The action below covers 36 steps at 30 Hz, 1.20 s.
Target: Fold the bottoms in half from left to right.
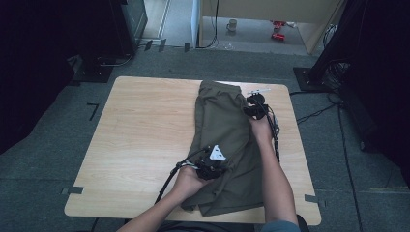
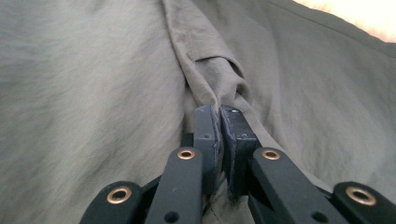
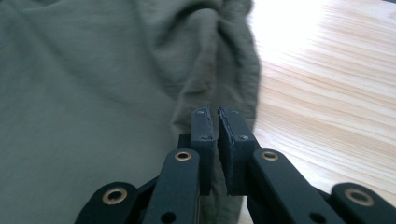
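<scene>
Olive-green shorts (image 1: 223,140) lie folded lengthwise on the right half of a light wooden counter (image 1: 145,140), waistband at the far edge and leg hems near the person's side. The left hand-held gripper (image 1: 211,166) rests low on the garment near the hems, its jaws pressed together on a bunched ridge of fabric (image 2: 210,70) that runs up from between the pads. The right hand-held gripper (image 1: 255,108) sits at the shorts' right edge near the waistband, its jaws likewise closed on a gathered fold of cloth (image 3: 219,60), with bare wood just beside it. Both forearms reach in from the near edge. A mug (image 1: 232,25) stands on the floor beyond the counter.
</scene>
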Available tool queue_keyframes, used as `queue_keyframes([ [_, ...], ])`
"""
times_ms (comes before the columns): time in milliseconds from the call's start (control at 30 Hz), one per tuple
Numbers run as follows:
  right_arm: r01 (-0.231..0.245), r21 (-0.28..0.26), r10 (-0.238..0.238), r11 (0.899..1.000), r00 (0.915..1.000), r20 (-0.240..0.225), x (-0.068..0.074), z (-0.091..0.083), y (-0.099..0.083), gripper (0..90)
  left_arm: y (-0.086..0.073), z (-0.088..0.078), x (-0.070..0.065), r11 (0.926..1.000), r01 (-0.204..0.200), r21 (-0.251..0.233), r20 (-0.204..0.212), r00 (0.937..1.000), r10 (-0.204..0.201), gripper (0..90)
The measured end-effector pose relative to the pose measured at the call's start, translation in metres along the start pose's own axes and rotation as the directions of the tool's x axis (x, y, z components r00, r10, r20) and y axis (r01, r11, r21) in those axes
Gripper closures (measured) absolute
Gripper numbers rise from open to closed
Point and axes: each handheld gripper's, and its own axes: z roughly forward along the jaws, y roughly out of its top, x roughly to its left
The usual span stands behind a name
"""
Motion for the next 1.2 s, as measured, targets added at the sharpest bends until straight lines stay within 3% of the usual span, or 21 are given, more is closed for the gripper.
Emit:
queue_keyframes([
  [367,0.003,-0.019,-0.005,1.0,0.9982,-0.06,0.019,0.004,0.002,83.7,-0.015,-0.029,0.041,0.9985,0.041,0.037,-0.086,0.9956,-0.037,85.7],
  [500,0.005,-0.014,-0.006,1.0,0.9975,-0.071,0.022,0.006,0.001,83.8,-0.02,-0.038,0.05,0.9979,0.037,0.053,-0.127,0.9915,-0.03,85.7],
  [800,-0.02,0.001,0.02,1.0,0.9931,-0.116,0.028,0.012,-0.002,83.6,-0.033,-0.059,0.073,0.9956,0.041,0.085,-0.215,0.9764,-0.022,85.7],
  [1033,0.001,0.011,0.001,1.0,0.9906,-0.137,0.04,0.022,-0.009,83.0,-0.041,-0.073,0.094,0.9915,0.087,0.097,-0.276,0.9594,-0.057,86.1],
  [1067,0.004,0.018,-0.001,1.0,0.9901,-0.14,0.041,0.024,-0.01,82.5,-0.041,-0.074,0.094,0.9908,0.094,0.097,-0.278,0.9586,-0.063,86.6],
  [1200,0.002,0.012,-0.001,1.0,0.9889,-0.148,0.044,0.027,-0.015,81.8,-0.037,-0.081,0.087,0.9917,0.097,0.085,-0.244,0.9669,-0.074,88.1],
])
